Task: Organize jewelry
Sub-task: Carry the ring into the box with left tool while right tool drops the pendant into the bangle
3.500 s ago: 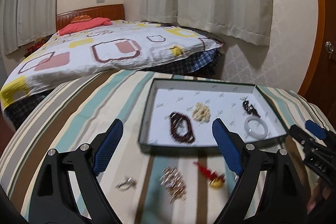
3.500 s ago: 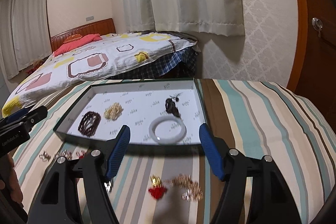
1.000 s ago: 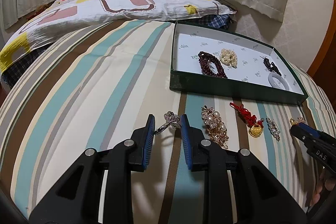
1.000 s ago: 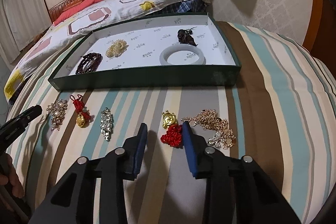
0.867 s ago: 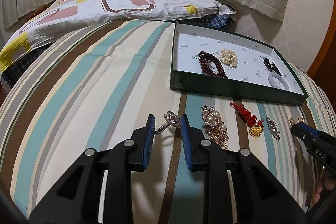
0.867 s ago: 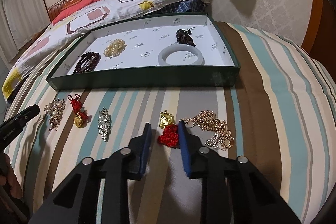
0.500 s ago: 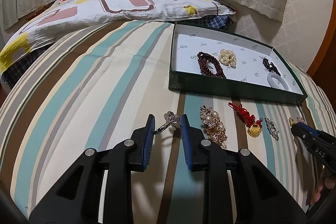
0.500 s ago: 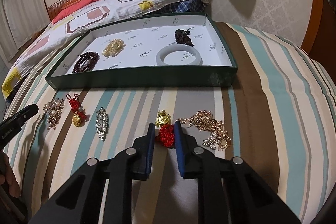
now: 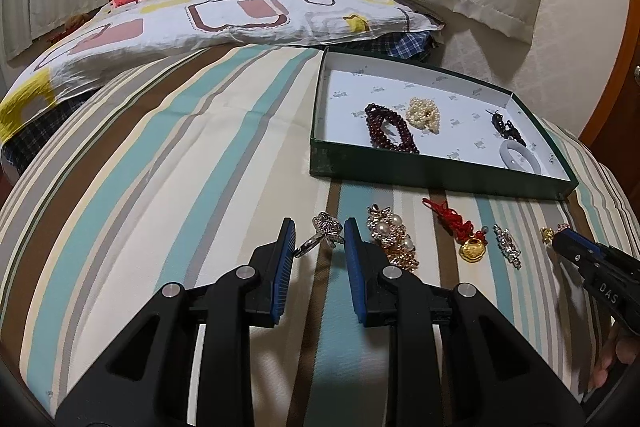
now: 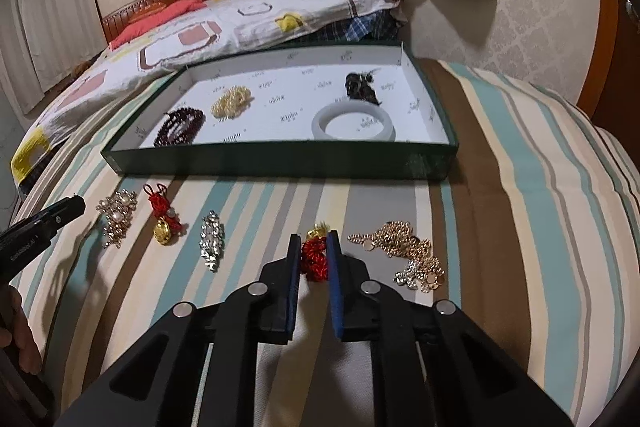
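Note:
Loose jewelry lies on a striped cloth in front of a green tray point(image 9: 400, 169) point(image 10: 280, 161). My left gripper point(image 9: 319, 233) is shut on a silver butterfly ring point(image 9: 329, 226), which rests on the cloth between its blue pads. In the right wrist view only its tip point(image 10: 76, 205) shows, at the far left. My right gripper point(image 10: 314, 239) is shut on a red knot charm point(image 10: 314, 261), whose gold pendant point(image 10: 318, 230) sticks out past the fingertips. Its tip point(image 9: 560, 241) enters the left wrist view from the right.
On the cloth lie a pearl brooch point(image 9: 394, 239), a red knot with gold lock point(image 9: 460, 231), a rhinestone clip point(image 9: 507, 247) and a gold chain point(image 10: 404, 251). The tray holds dark red beads point(image 9: 390, 129), pearls point(image 9: 424, 113), black beads point(image 9: 506, 127) and a white bangle point(image 9: 520, 159). A bed stands behind.
My right gripper's jaws have closed from either side onto the red knot charm. The left gripper and the ring have stayed where they were.

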`<state>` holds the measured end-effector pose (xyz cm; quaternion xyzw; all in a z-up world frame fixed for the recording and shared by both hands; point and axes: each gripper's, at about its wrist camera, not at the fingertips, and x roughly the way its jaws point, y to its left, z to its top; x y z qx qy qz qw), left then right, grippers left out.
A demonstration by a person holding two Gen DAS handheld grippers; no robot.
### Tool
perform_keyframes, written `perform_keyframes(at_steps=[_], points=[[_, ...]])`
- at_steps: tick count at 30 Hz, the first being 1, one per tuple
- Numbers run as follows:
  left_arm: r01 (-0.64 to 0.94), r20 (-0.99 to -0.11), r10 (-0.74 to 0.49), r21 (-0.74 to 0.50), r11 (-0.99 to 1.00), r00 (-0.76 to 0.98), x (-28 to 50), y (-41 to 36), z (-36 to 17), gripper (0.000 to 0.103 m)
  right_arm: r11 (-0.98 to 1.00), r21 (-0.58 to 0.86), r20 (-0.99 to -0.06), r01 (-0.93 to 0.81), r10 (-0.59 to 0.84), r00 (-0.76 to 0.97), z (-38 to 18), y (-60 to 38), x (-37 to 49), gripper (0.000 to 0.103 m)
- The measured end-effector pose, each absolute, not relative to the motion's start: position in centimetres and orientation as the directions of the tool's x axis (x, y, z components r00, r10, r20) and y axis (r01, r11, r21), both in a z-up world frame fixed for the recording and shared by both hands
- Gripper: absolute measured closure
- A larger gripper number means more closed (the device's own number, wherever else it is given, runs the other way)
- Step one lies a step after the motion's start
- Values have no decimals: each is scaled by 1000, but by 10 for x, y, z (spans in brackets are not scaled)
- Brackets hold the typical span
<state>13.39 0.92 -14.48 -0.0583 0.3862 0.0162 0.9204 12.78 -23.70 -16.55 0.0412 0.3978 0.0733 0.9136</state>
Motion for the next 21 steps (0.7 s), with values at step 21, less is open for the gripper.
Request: perform_keyframes(at_steps=[21], points=[[16,-650,-95,-127,992,754,142,-21,-109,78,980,145,-600,-135,196,775,-120,-236,132,90]])
